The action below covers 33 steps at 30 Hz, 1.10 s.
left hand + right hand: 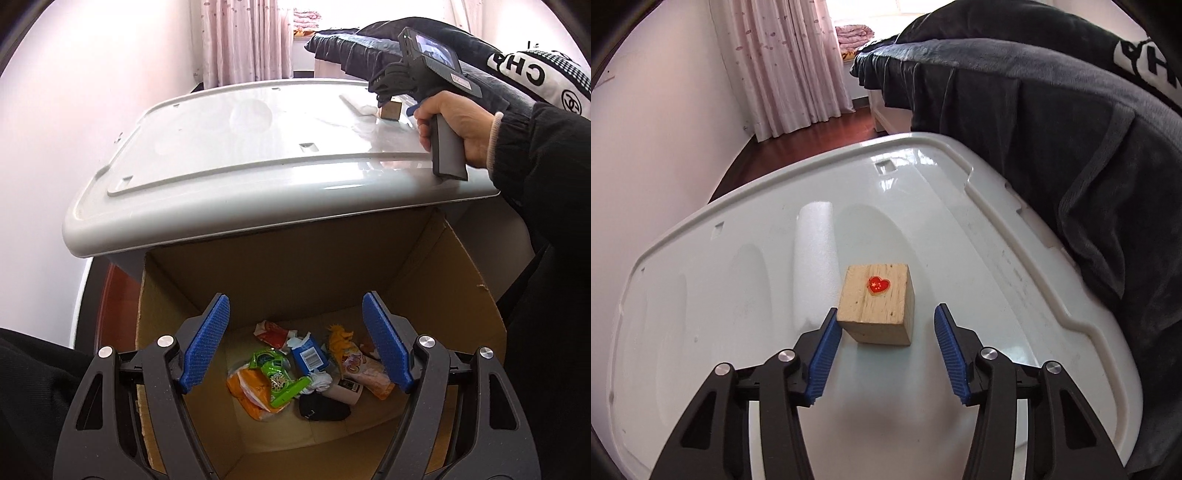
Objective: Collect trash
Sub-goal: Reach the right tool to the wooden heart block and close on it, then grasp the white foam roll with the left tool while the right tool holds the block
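Note:
My left gripper point(295, 306) is open and empty above an open cardboard box point(458, 280). On the box bottom lies a pile of trash point(303, 369): orange and green wrappers, a blue packet, white tissue, a black piece. My right gripper point(886, 314) is open over the white plastic lid point(701, 295). A wooden cube point(877, 308) with a red heart sticker sits just ahead of its fingertips, close to the left one. A white foam stick point(816, 251) lies beside the cube. In the left wrist view the right gripper point(384, 96) hovers at the cube point(391, 110).
The white lid point(229, 155) tops a bin standing directly behind the box. A bed with a dark blanket point(1052, 129) borders the lid on the right. Pink curtains point(783, 66), a white wall and dark wooden floor lie beyond.

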{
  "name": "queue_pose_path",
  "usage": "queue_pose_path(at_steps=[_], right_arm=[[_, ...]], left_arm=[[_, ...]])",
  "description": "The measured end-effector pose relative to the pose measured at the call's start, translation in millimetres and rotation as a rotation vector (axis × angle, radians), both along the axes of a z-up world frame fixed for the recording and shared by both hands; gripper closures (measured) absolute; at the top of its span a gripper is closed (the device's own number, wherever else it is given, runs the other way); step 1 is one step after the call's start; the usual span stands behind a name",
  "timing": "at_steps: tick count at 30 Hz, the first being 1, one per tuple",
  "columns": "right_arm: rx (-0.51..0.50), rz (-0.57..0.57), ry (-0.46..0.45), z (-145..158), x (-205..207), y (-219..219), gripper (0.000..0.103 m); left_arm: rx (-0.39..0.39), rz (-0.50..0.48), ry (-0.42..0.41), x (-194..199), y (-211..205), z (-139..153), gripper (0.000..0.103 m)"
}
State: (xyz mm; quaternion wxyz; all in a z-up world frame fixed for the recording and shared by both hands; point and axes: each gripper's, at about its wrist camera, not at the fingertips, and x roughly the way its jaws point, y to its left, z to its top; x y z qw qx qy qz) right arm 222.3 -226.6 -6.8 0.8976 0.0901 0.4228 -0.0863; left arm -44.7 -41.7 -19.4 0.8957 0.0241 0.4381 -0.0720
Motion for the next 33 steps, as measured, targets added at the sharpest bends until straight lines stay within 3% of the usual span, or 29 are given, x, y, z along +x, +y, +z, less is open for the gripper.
queue_pose_path(at_steps=[5,11,17,22,25,33], right_arm=[[-0.051,0.004,0.06,-7,16,7,0.058],[-0.1,-0.009,0.088,-11,25,10,0.059],[-0.054,-0.089,0.076,-3,28,3,0.057],[-0.075,-0.138,0.096,-6,38,6,0.057],[-0.145,-0.146,0.097,-7,42,11,0.069],[-0.305,-0.033,0.092,-6,10,30,0.069]], left_arm=[[-0.02,0.01,0.007,0,4,1,0.03],[-0.025,0.011,0.003,-1,4,2,0.03],[-0.021,0.012,0.005,-1,4,2,0.03],[-0.022,0.012,0.007,-1,4,1,0.03],[-0.022,0.01,0.006,-1,3,2,0.03],[-0.032,0.016,0.0,-2,4,4,0.03]])
